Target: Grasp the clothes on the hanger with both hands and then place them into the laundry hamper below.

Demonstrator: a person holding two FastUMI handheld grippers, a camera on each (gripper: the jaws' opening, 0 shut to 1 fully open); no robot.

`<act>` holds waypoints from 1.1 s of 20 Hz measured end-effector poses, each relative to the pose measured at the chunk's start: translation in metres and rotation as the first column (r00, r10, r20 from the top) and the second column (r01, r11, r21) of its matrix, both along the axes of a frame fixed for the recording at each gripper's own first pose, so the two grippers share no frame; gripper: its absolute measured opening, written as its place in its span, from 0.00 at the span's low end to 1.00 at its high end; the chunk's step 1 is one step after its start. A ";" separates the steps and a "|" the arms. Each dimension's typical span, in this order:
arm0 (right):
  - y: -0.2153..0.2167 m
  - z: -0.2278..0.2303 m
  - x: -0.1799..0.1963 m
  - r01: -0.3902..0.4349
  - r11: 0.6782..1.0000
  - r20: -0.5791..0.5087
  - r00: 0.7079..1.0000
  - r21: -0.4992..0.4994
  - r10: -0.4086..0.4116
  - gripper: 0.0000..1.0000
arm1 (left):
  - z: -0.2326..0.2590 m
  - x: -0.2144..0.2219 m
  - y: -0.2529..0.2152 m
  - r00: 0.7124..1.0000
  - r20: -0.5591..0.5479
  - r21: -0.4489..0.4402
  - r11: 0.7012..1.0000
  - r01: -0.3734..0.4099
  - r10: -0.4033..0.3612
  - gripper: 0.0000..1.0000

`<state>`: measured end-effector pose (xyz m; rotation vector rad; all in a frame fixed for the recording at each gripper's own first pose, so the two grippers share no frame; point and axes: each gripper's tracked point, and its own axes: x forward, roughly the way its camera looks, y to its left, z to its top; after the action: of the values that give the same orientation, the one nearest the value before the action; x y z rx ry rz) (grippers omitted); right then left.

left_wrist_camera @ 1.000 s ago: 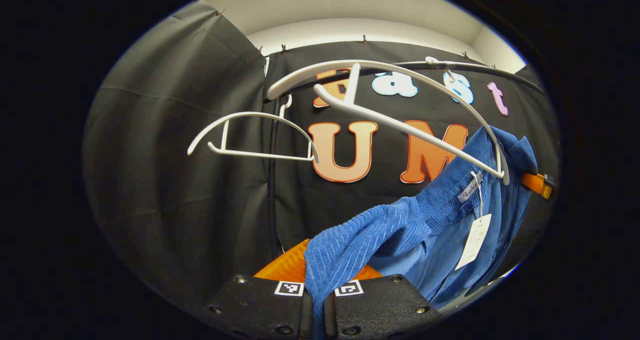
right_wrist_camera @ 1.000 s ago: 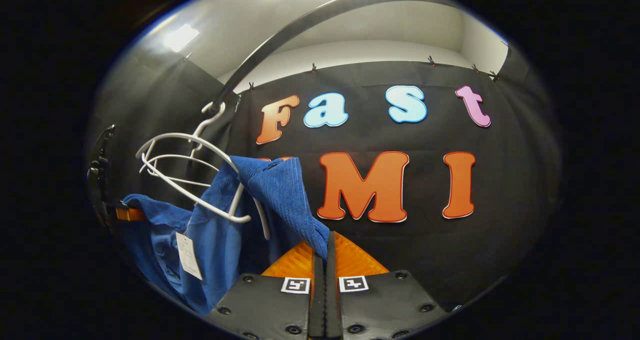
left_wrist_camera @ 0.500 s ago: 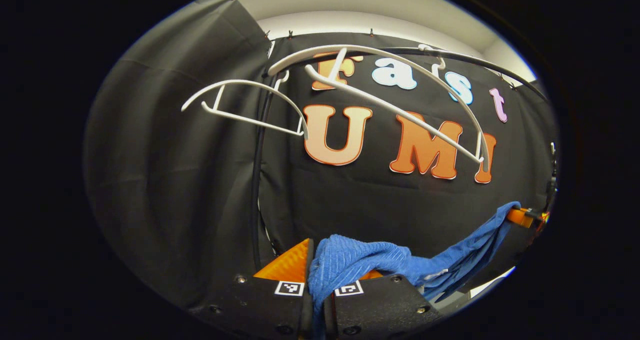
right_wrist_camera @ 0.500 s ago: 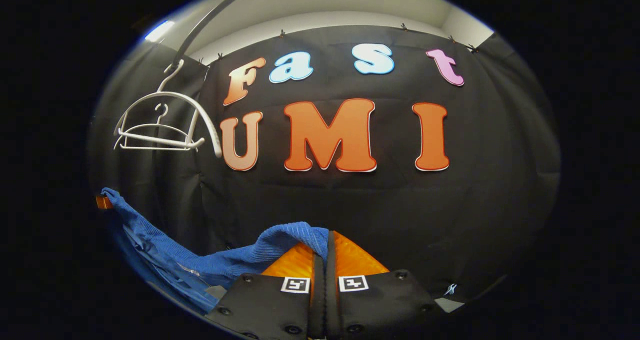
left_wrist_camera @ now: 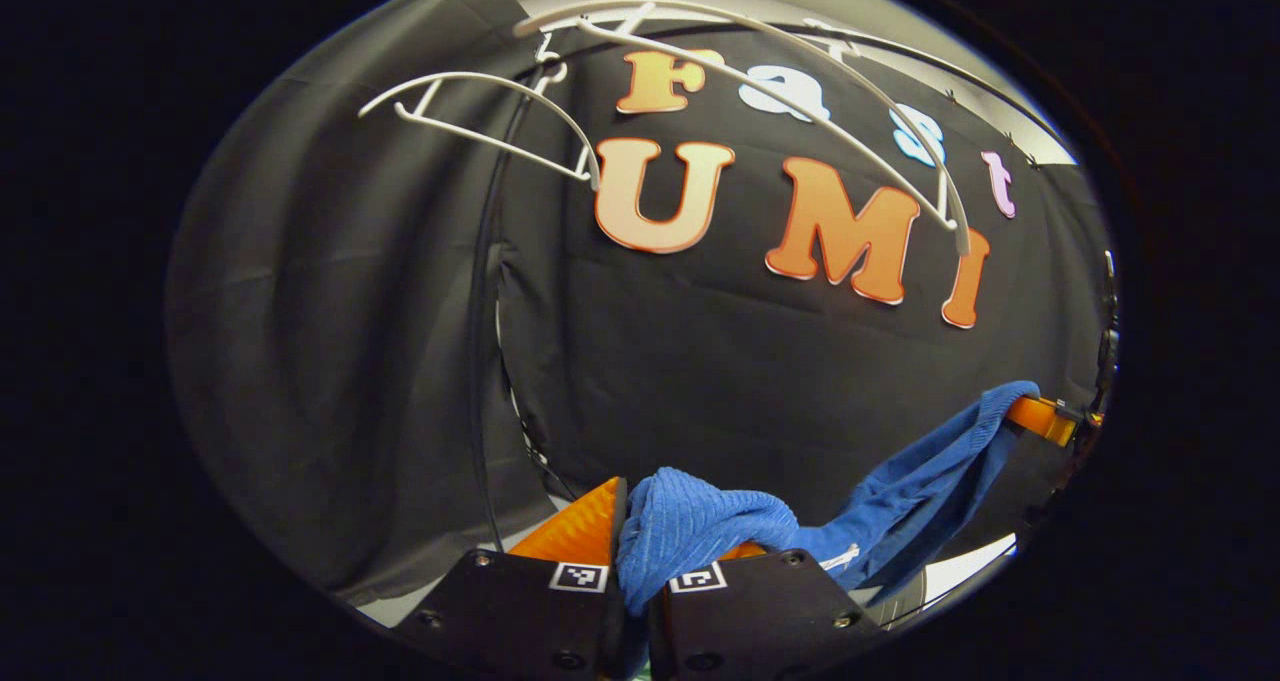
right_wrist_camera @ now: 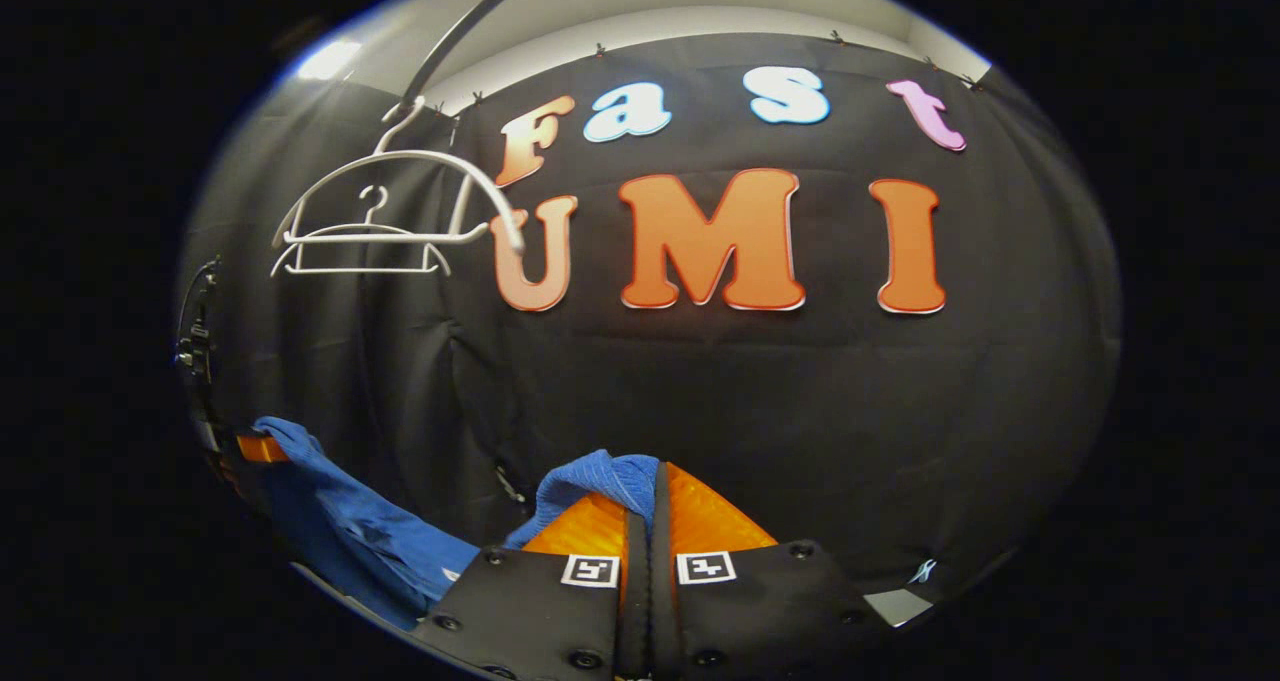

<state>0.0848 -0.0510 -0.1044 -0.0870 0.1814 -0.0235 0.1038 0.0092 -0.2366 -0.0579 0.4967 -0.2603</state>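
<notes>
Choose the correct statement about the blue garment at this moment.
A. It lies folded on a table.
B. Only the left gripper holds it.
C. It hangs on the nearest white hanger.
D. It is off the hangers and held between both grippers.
D: the blue garment stretches from the left gripper to the right gripper, both jaws closed on it, while the white hangers hang bare above.

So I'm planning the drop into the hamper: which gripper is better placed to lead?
Neither clearly: left gripper and right gripper both clamp the blue garment, already clear of the white hangers. Probably lower together.
</notes>
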 end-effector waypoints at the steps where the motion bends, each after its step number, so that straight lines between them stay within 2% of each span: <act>1: 0.017 -0.014 0.002 -0.037 0.999 -0.031 0.999 0.011 0.037 0.08 | -0.014 -0.008 -0.013 0.999 -0.034 -0.010 1.000 0.017 -0.017 0.10; 4: 0.063 -0.065 0.000 -0.123 0.991 -0.146 0.981 0.058 0.130 0.08 | -0.064 -0.034 -0.045 0.985 -0.156 -0.029 0.997 0.073 -0.076 0.10; 7: 0.090 -0.124 -0.016 -0.161 0.984 -0.269 0.947 0.070 0.174 0.08 | -0.109 -0.070 -0.072 0.937 -0.314 -0.066 0.988 0.136 -0.150 0.09; 12: 0.095 -0.202 -0.046 -0.162 0.983 -0.439 0.880 0.086 0.183 0.08 | -0.169 -0.107 -0.077 0.876 -0.467 -0.035 0.992 0.117 -0.120 0.14; 16: 0.090 -0.240 -0.062 -0.122 0.987 -0.545 0.823 0.107 0.161 0.11 | -0.206 -0.136 -0.067 0.823 -0.565 -0.009 0.997 0.071 -0.064 0.29; 17: 0.088 -0.250 -0.066 -0.115 0.988 -0.566 0.809 0.107 0.156 0.11 | -0.214 -0.140 -0.065 0.809 -0.586 0.009 0.998 0.059 -0.043 0.36; 19: 0.087 -0.276 -0.075 -0.104 0.988 -0.609 0.779 0.114 0.152 0.20 | -0.226 -0.148 -0.059 0.791 -0.611 0.022 0.999 0.038 -0.016 0.46; 20: 0.089 -0.287 -0.080 -0.098 0.988 -0.632 0.759 0.122 0.154 0.36 | -0.232 -0.155 -0.052 0.784 -0.620 0.029 0.999 0.023 0.000 0.51; 21: 0.088 -0.296 -0.086 -0.095 0.986 -0.648 0.744 0.138 0.163 0.53 | -0.233 -0.158 -0.047 0.781 -0.625 0.032 0.999 0.010 0.012 0.71; 22: 0.090 -0.301 -0.092 -0.093 0.982 -0.662 0.728 0.161 0.178 0.64 | -0.236 -0.161 -0.041 0.780 -0.625 0.047 0.999 -0.009 0.037 0.86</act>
<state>-0.0068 0.0387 -0.4059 0.0146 0.9152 0.1720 -0.0568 -0.0321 -0.4723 -0.1112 1.1719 -0.2018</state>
